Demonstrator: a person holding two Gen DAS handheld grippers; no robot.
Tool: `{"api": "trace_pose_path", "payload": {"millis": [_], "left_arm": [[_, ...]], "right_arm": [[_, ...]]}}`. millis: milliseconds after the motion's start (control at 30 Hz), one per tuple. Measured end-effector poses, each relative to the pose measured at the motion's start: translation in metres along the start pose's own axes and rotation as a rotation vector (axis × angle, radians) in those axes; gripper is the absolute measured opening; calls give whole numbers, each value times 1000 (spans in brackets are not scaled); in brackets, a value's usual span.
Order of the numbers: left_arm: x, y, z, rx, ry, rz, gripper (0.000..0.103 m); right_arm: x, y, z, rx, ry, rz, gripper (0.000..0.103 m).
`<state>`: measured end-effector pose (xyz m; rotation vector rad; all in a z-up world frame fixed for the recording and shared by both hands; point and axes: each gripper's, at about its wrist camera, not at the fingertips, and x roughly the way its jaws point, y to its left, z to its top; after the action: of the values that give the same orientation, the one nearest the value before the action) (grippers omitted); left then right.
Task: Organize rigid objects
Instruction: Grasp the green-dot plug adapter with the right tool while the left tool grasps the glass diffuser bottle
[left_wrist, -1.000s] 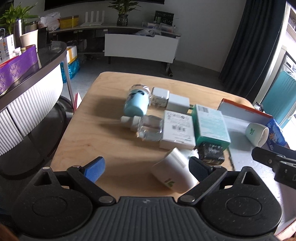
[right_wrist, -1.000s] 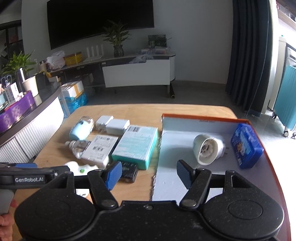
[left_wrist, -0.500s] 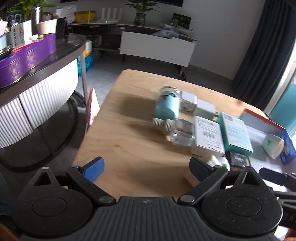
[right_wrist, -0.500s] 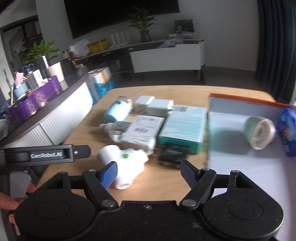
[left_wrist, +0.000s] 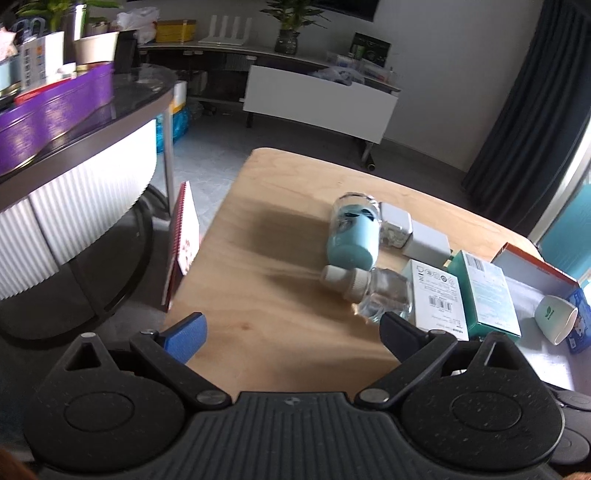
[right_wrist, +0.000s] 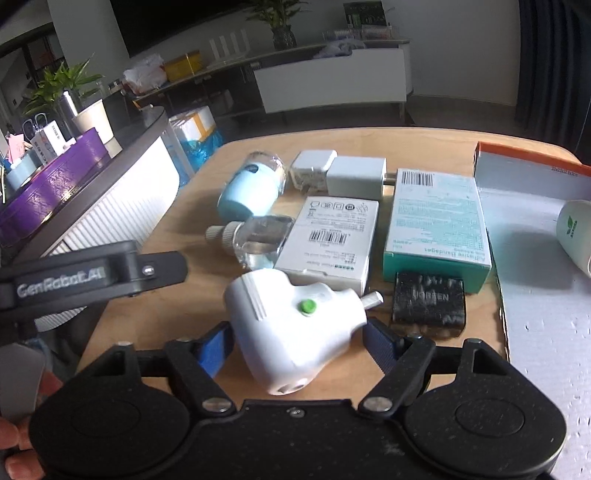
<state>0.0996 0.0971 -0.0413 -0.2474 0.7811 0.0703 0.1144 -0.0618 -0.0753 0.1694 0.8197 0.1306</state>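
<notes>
A white plug adapter with a green button (right_wrist: 291, 321) lies on the wooden table (right_wrist: 177, 295) between the fingers of my open right gripper (right_wrist: 301, 341); I cannot tell whether the pads touch it. Beyond it lie a black block (right_wrist: 428, 304), a white box (right_wrist: 330, 240), a teal box (right_wrist: 437, 223), a clear bottle (right_wrist: 255, 240), a blue cup (right_wrist: 249, 188) and two white chargers (right_wrist: 356, 177). A paper cup (right_wrist: 574, 232) lies in the orange-edged tray (right_wrist: 532, 166). My left gripper (left_wrist: 291, 332) is open and empty over the table's near left part (left_wrist: 266, 295).
A curved white counter (left_wrist: 74, 192) with a purple bin (left_wrist: 48, 114) stands to the left. A red-spined notebook (left_wrist: 183, 243) leans by the table's left edge. The left gripper's body (right_wrist: 85, 277) reaches in at the left of the right wrist view.
My right gripper has moved left and down, bringing the white plug adapter between its fingers. My left gripper has pulled back and to the left, away from the adapter.
</notes>
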Motion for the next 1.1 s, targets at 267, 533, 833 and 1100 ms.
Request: {"api": "trace_pose_path", "payload": {"millis": [267, 533, 833, 1100], "left_arm": [[33, -24, 3, 91, 12, -25, 103], [56, -41, 5, 157, 4, -17, 103], [55, -49, -2, 196, -72, 2, 90], [61, -57, 1, 243, -104, -33, 50]], "right_arm": [[-14, -26, -6, -12, -15, -34, 83], [-28, -35, -16, -45, -8, -31, 83], [-28, -35, -12, -39, -19, -19, 82], [-31, -34, -14, -37, -26, -25, 82]]}}
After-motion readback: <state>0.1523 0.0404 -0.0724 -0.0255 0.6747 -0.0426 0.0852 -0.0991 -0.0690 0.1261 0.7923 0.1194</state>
